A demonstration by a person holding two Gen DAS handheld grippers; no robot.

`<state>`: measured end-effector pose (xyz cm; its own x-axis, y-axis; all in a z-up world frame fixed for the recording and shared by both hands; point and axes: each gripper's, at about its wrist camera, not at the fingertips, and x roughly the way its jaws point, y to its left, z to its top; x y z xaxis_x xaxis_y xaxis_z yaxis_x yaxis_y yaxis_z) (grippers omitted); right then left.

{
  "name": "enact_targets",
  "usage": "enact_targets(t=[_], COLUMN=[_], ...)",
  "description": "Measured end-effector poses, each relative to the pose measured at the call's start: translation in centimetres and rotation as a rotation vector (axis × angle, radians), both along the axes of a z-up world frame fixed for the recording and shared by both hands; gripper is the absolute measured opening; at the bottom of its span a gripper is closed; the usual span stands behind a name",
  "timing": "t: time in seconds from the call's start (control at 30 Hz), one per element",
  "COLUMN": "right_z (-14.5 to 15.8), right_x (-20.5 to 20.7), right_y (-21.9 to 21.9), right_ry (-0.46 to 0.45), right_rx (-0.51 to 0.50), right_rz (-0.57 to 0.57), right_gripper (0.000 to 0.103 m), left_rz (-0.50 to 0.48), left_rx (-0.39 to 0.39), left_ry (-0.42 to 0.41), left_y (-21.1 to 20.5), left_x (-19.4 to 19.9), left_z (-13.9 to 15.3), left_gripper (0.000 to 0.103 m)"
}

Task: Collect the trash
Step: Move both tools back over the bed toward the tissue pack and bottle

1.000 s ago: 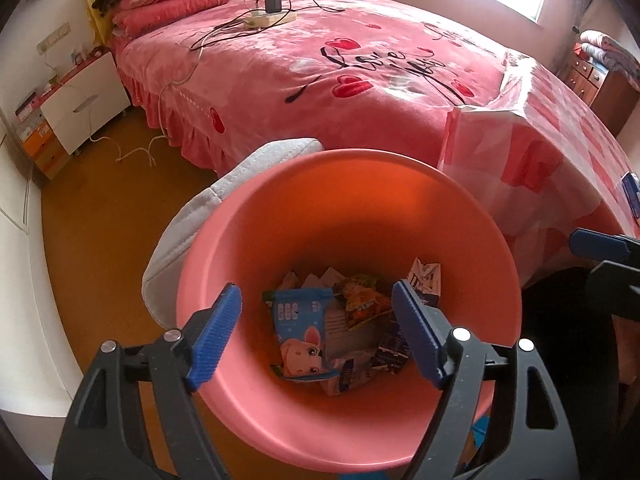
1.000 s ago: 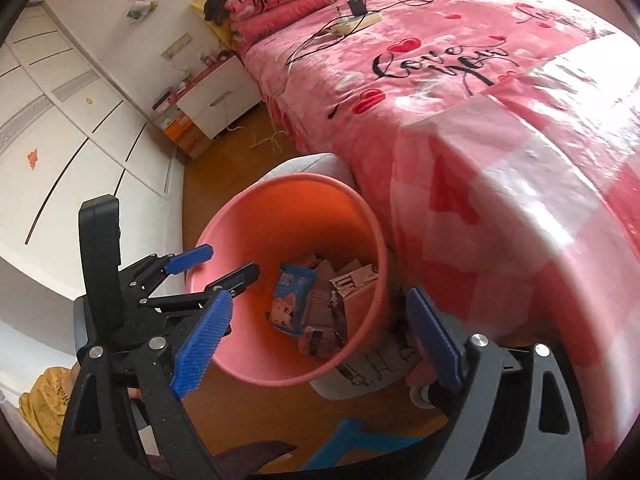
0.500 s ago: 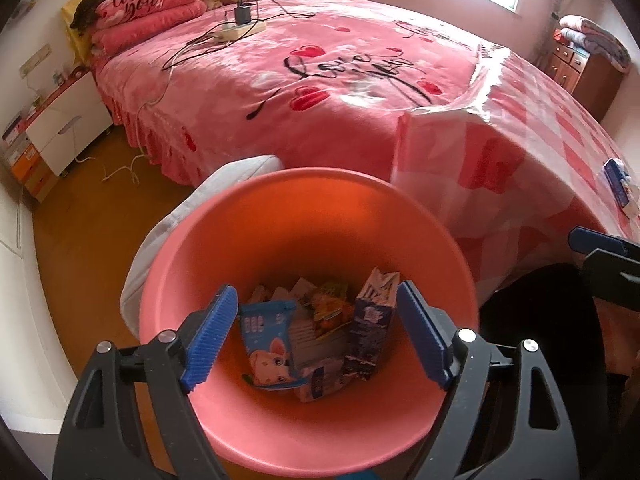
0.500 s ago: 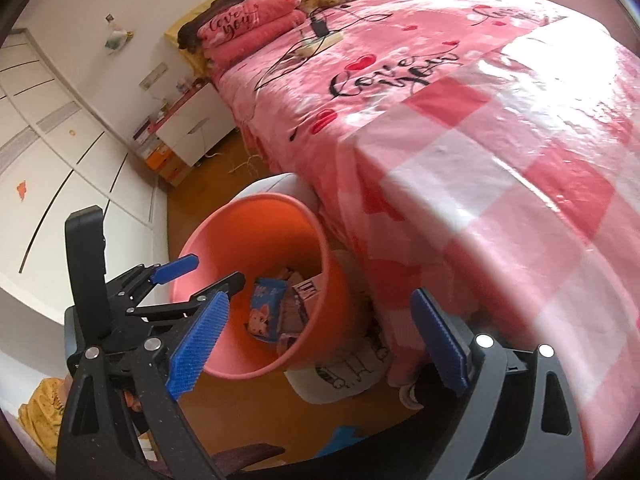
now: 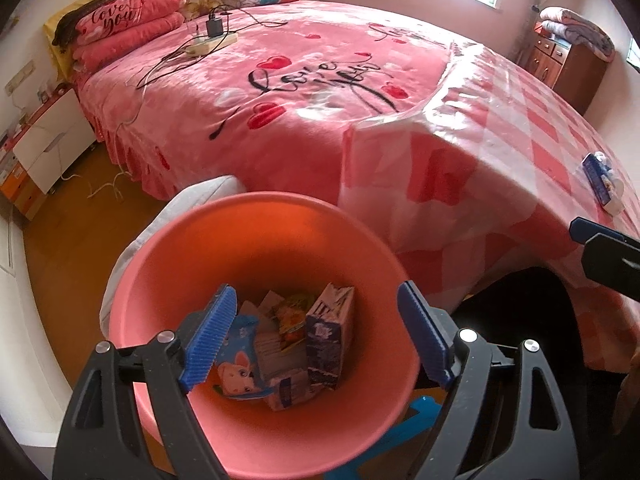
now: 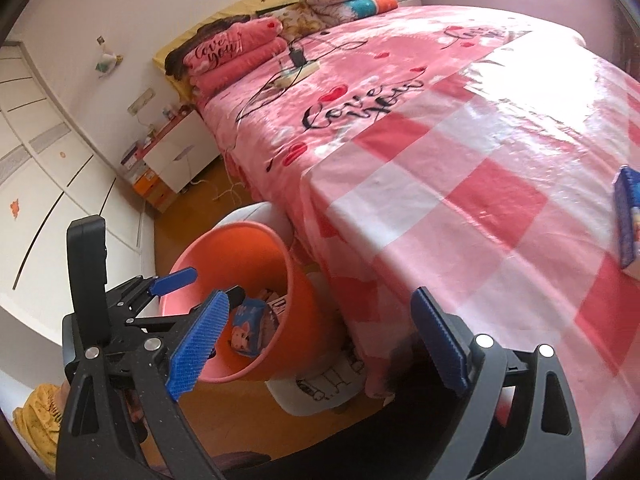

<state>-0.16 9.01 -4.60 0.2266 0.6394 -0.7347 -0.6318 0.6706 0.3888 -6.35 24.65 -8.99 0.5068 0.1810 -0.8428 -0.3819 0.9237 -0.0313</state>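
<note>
A pink plastic bin (image 5: 256,248) stands on the floor beside the bed and holds several wrappers and a small purple carton (image 5: 330,336). My left gripper (image 5: 316,340) is open and empty, just above the bin's near rim. My right gripper (image 6: 320,344) is open and empty, over the edge of the checked sheet, with the bin (image 6: 288,280) at its left. A blue packet (image 6: 628,216) lies on the checked sheet at the far right; it also shows in the left wrist view (image 5: 600,180).
A bed with a pink blanket (image 5: 304,80) fills the back, with a power strip and cables (image 5: 208,42) on it. A white bedside cabinet (image 5: 44,144) stands at the left. A white stool (image 6: 320,384) sits beside the bin. A wooden dresser (image 5: 568,64) is at the far right.
Both grippers have pulled back and up from the bin. The right wrist view has swung right over the checked sheet, and the blue packet has come into view. The purple carton now stands in the bin.
</note>
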Motion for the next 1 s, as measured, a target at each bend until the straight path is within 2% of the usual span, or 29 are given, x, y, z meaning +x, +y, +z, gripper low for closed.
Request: enact_targets(t=[1.0], right_z=[1.3], right_x=[2.5], right_y=[-9.1], right_ry=[-0.114], right_rx=[0.041], right_rz=[-0.224], right_gripper=[0.091], left_rz=[-0.154], left_rx=[0.038], left_ry=[-0.021], left_y=[-8.4], left_x=[4.7], left_z=[2.2], left_gripper=[0.083])
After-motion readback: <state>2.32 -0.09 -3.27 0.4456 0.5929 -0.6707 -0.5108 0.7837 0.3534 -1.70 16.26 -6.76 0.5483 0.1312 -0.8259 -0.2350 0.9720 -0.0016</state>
